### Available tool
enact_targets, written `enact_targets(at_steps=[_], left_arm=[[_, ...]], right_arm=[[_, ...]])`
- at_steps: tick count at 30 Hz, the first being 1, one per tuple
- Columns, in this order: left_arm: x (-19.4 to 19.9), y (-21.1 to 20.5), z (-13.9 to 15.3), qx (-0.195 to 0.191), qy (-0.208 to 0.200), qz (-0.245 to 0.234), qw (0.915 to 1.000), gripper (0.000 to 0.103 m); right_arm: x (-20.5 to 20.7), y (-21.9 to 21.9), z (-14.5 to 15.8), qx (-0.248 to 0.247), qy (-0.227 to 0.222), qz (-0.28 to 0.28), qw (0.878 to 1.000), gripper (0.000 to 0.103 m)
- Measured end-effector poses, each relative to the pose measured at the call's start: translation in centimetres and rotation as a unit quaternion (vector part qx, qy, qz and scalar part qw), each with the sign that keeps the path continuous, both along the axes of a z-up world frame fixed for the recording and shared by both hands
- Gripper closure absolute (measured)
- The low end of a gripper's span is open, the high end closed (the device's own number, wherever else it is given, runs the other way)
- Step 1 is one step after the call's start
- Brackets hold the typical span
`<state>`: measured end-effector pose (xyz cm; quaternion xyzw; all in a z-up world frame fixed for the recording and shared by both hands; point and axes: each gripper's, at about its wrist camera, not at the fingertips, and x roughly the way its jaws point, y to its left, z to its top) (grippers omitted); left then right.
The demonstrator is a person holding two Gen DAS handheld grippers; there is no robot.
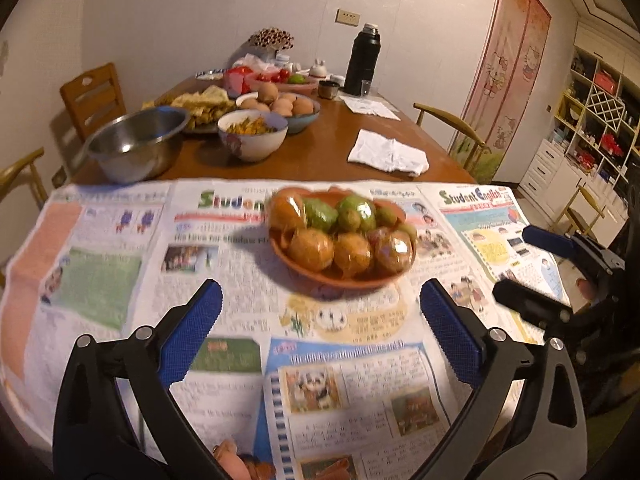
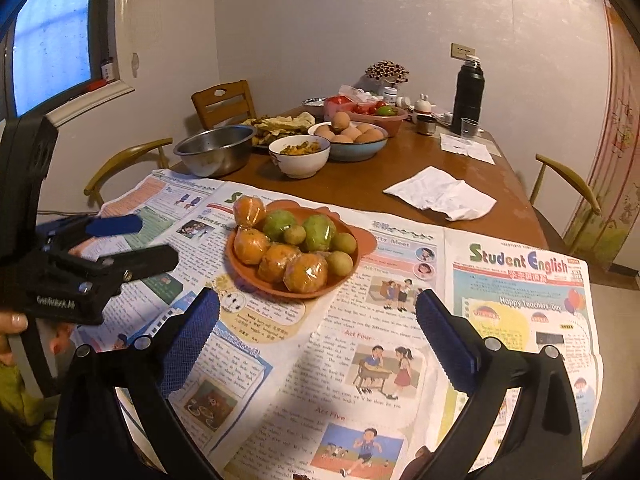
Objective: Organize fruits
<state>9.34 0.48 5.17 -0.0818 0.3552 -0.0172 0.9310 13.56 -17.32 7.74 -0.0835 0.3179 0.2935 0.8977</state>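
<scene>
A terracotta bowl [image 1: 340,283] [image 2: 276,286] sits on newspaper at the table's near end. It holds plastic-wrapped oranges [image 1: 310,250] [image 2: 306,273], wrapped green fruits [image 1: 320,214] [image 2: 318,232] and small round green fruits [image 2: 340,263]. My left gripper [image 1: 320,296] is open, just short of the bowl, with nothing between its blue pads. It also shows at the left of the right wrist view as the left gripper [image 2: 158,240]. My right gripper [image 2: 318,300] is open and empty too, in front of the bowl. In the left wrist view the right gripper [image 1: 516,268] hangs to the bowl's right.
Newspaper sheets [image 2: 520,280] cover the near table. Behind them stand a steel bowl [image 2: 216,154], a white bowl of food [image 2: 300,160], a blue bowl of eggs [image 2: 354,148], a black thermos [image 2: 468,96] and a white cloth [image 2: 440,194]. Wooden chairs [image 2: 224,102] flank the table.
</scene>
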Motion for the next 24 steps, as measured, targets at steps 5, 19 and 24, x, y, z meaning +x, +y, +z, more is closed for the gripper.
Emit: enact_targets(at_steps=[5, 19, 24], left_arm=[[-1.0, 0.0, -1.4, 0.011, 0.016, 0.011, 0.9998, 0.010], [-2.0, 0.1, -3.0, 0.008, 0.034, 0.020, 0.9992, 0.010], [-2.0, 0.2, -3.1, 0.006, 0.038, 0.021, 0.9991, 0.010]], right_arm=[[-0.6, -0.6, -1.1, -0.013, 0.006, -0.010, 1.000, 0.005], [-0.6, -1.2, -3.4, -0.014, 0.034, -0.020, 0.999, 0.005], [-0.7, -1.1, -3.5, -0.016, 0.035, -0.018, 0.999, 0.005]])
